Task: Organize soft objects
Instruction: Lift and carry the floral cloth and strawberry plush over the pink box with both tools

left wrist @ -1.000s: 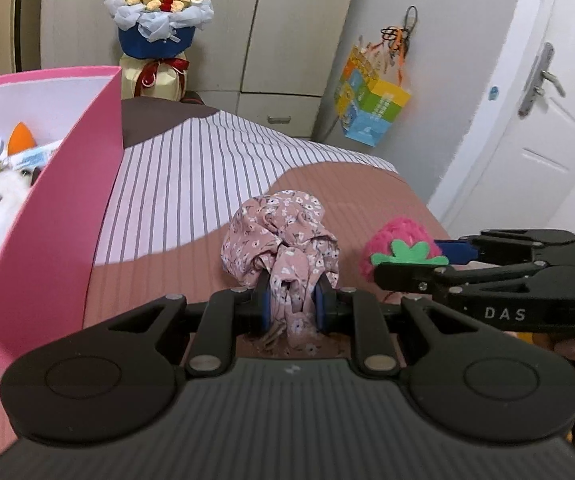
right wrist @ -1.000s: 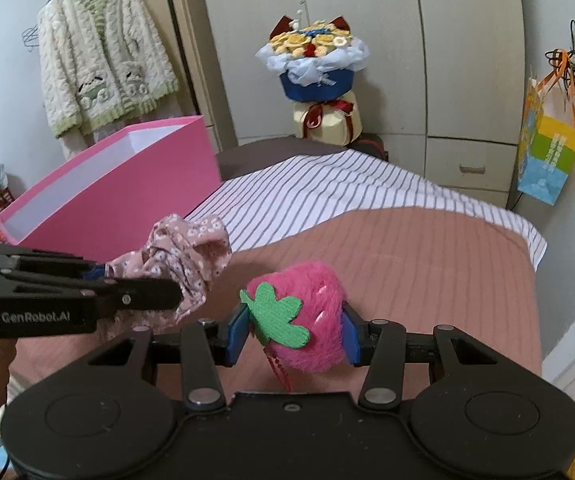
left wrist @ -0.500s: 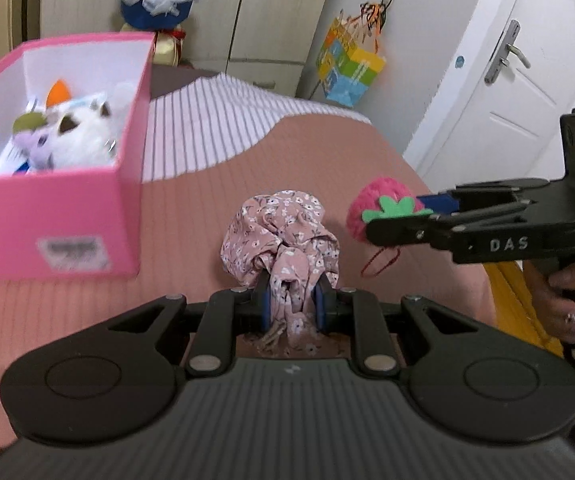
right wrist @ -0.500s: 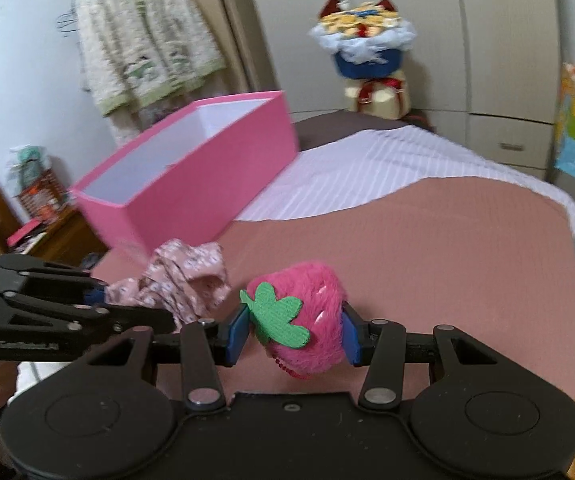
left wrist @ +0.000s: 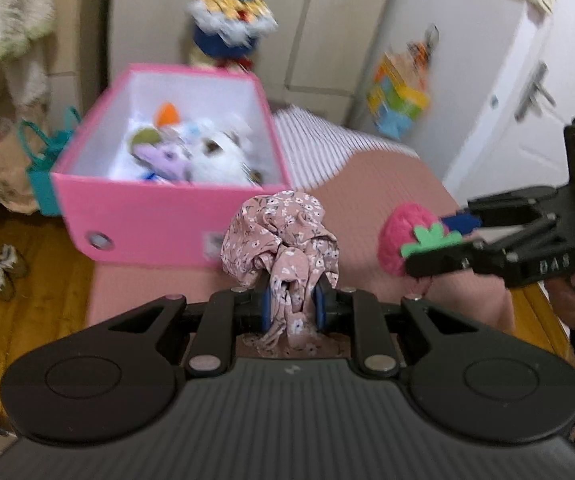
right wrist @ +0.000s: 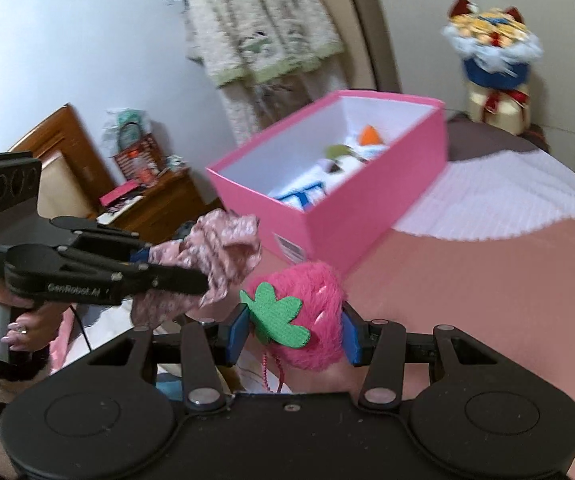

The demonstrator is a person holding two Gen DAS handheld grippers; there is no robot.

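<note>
- Left gripper pinching scrunchie; right gripper clamped on strawberry, both in mid-air at 6 o'clock of box.
- Could collide, being close together over the bed.
- Might drop short, outside the near wall.
- Loose folds may snag on release.

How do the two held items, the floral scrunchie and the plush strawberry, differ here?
The scrunchie is thin pale-pink floral cloth, crumpled and floppy; the strawberry is bright pink fuzzy plush with a green felt leaf, rounded and firm-looking. The left gripper pinches the scrunchie narrowly; the right gripper spans wider around the strawberry. Both are held clear of the bed, short of the pink box.
</note>
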